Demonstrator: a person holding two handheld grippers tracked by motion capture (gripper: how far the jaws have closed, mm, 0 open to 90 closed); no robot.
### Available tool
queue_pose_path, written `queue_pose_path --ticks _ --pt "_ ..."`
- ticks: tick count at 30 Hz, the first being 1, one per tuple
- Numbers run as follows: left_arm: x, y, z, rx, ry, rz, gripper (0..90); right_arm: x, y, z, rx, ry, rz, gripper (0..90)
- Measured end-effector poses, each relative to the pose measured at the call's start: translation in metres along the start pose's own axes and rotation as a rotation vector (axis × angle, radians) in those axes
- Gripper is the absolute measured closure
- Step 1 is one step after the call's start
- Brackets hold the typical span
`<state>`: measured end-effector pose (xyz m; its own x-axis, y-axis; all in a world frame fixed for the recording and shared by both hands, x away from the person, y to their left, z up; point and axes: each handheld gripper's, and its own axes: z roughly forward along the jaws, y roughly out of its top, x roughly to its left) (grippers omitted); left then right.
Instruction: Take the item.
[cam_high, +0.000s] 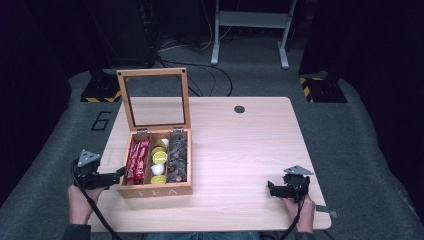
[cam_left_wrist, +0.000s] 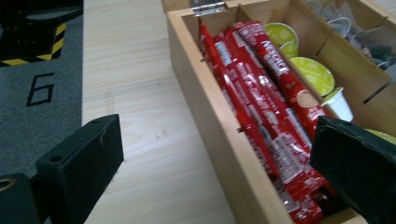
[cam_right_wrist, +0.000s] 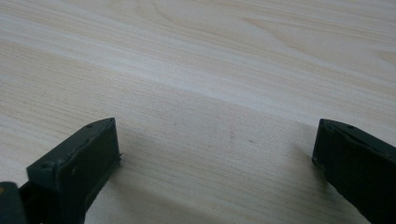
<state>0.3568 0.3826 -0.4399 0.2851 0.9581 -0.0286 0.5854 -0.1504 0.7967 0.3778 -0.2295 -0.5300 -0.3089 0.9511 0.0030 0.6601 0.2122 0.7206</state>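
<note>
Overhead light falling evenly on the pale tabletop (cam_high: 240, 150), surroundings sinking into near-black, high view looking soft and grainy, close fingers (cam_right_wrist: 74, 168) blurring at the frame bottom, faint shadows spreading beneath them, mild sheen streaking the wood

Grey carpet floor (cam_high: 350, 130) surrounds table. Painted "6" (cam_high: 102, 121) at left of frame. Yellow-black striped bases at upper left (cam_high: 102, 95) and upper right (cam_high: 320, 87). White metal frame (cam_high: 250, 30) top centre, loose cables (cam_high: 200, 70) beneath.

Left claw (cam_left_wrist: 215, 172) (jaws wide apart) straddles the wooden box (cam_left_wrist: 212, 121) wall beside red sachets (cam_left_wrist: 261, 107).
</note>
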Motion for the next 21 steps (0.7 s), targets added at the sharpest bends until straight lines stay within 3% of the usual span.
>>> queue_pose_path --ticks 12,21 --pt "-0.021 0.016 0.016 0.002 -0.06 0.026 2.0 0.0 0.0 0.0 0.002 0.002 -0.011 0.2" --pt "-0.031 0.028 0.032 0.006 -0.096 0.024 6.3 0.0 0.0 0.0 0.003 0.002 -0.012 0.2"
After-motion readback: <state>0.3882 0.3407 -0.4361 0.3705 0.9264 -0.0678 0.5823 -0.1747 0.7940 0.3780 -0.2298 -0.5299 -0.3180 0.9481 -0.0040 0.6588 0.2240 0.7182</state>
